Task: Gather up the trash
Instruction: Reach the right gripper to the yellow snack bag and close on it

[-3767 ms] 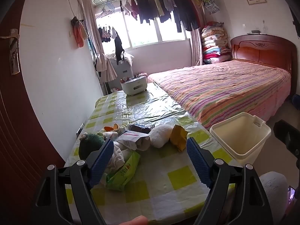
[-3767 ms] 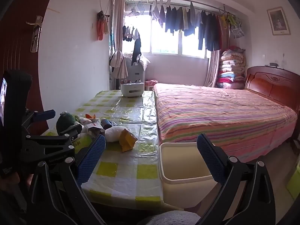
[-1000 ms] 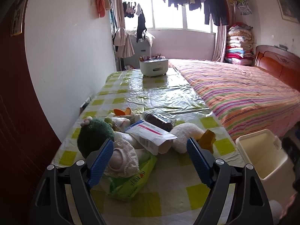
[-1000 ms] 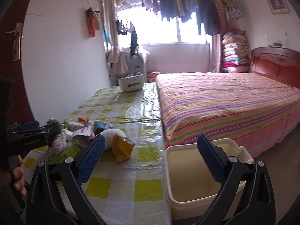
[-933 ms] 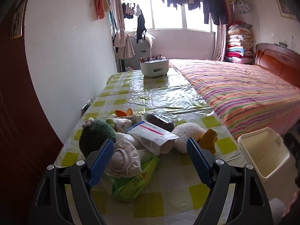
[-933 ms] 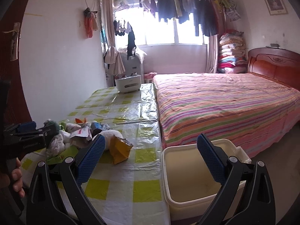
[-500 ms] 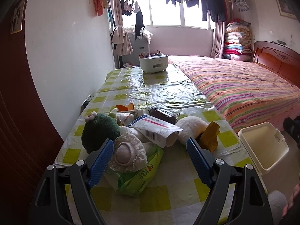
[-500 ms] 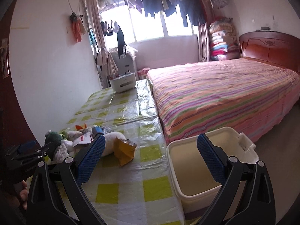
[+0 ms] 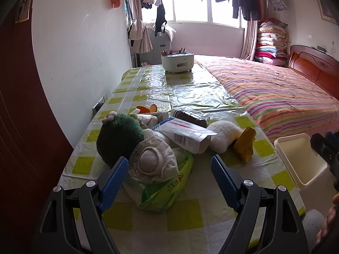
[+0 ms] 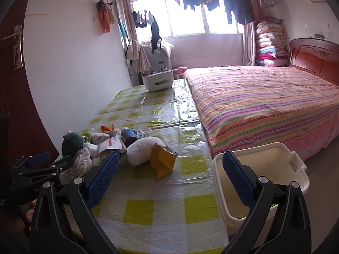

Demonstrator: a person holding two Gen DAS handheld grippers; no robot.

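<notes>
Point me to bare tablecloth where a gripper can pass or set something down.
Free: the near end of the table, between the yellow packet and the bin; and the far stretch up to the white box. Crowded: the left-side pile around the green bag and carton.

You stand in a daylit bedroom.
Ahead of you, clothes hang on a rail across the bright window [image 10: 190,17]; white walls [image 10: 70,63] frame a bed [image 10: 264,101] with a striped cover and wooden headboard [image 10: 313,57], folded quilts [image 10: 269,42] stacked beside it, a dark door [image 9: 19,105] to your left.
</notes>
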